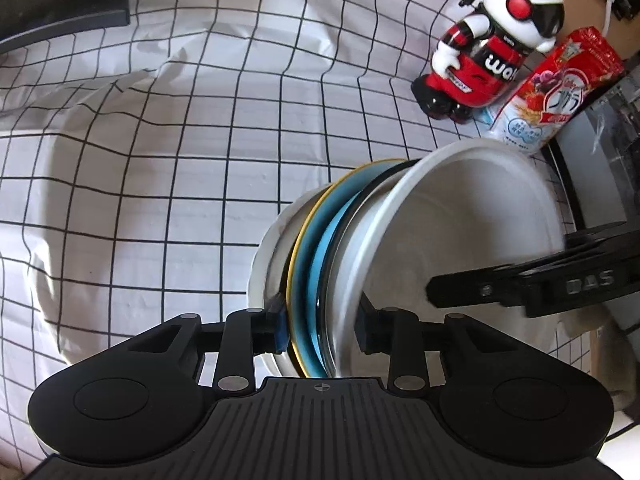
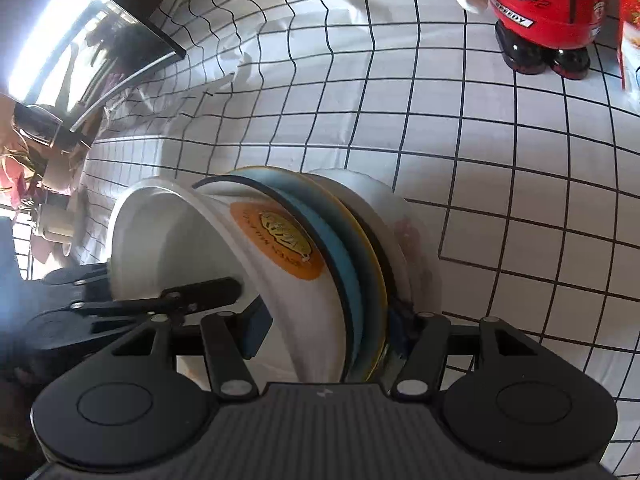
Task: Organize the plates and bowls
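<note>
A stack of dishes is held above the checked cloth by both grippers: a white plate [image 1: 266, 256], a blue plate with a yellow rim [image 1: 310, 248], and a white bowl [image 1: 460, 216] on the other side. My left gripper [image 1: 322, 330] is shut on the stack's edge. My right gripper [image 2: 328, 332] is shut on the same stack from the opposite side. In the right wrist view the bowl [image 2: 176, 240] shows an orange label [image 2: 280, 240], beside the blue plate [image 2: 352, 256] and the white plate [image 2: 404, 232]. The right gripper's fingers [image 1: 480, 286] reach in at the right of the left wrist view.
The table is covered by a white cloth with a black grid [image 1: 160, 160]. A red, white and black robot figure [image 1: 488, 40] and a red snack bag [image 1: 548, 92] stand at the far right. A dark tray [image 2: 100, 40] lies at the far left.
</note>
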Motion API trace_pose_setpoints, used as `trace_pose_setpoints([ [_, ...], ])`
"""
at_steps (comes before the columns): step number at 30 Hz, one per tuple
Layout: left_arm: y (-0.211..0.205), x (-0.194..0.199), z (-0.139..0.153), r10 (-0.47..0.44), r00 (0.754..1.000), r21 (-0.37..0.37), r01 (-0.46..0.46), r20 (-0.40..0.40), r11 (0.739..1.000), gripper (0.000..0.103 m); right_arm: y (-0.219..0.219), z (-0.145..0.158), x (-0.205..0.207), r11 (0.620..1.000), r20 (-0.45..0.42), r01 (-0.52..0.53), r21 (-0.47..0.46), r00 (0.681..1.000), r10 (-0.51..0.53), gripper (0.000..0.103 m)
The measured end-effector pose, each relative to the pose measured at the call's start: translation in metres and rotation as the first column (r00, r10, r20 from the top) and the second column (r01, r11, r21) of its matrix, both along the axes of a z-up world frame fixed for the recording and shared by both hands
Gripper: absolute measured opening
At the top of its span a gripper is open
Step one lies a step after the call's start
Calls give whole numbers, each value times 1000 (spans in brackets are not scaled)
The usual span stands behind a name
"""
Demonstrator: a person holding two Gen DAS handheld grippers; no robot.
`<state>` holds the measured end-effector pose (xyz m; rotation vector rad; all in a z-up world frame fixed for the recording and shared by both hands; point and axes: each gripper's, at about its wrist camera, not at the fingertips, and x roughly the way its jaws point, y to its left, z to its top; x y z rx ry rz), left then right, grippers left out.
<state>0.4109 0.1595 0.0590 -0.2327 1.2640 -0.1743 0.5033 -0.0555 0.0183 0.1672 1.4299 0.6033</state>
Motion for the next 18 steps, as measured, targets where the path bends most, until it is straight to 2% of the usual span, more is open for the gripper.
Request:
trace_pose_setpoints([
  [3, 0, 3, -6, -11, 1000, -17, 11, -18, 1000, 41, -2, 7, -3, 1000, 26, -13, -6, 1000, 13, 59],
  [8, -2, 6, -9, -19, 1000, -26, 18, -20, 999, 44, -3, 16, -7, 999, 59, -31, -12, 998, 32, 58],
  [11, -7, 4, -8, -41, 999, 9, 41, -24, 999, 39, -1, 21, -11, 997, 103, -71, -34, 992, 74, 58],
  [13, -14, 1, 0, -93, 996, 73, 93, 1, 993, 37, 0, 26, -13, 995, 170, -86, -58, 981, 95, 58],
  [14, -17, -1, 9, -122, 992, 110, 118, 30, 987, 37, 3, 33, -15, 990, 268, -83, -118, 957, 112, 58],
  [15, -17, -3, 19, -140, 988, 135, 131, 59, 982, 37, 7, 38, -16, 981, 331, -74, -178, 934, 130, 58],
  [16, -15, -3, 27, -143, 986, 141, 131, 81, 981, 38, 9, 41, -15, 975, 365, -68, -210, 920, 142, 58],
  [18, -6, -1, 41, -121, 986, 133, 105, 119, 986, 38, 10, 46, -11, 981, 358, -84, -175, 923, 143, 58],
])
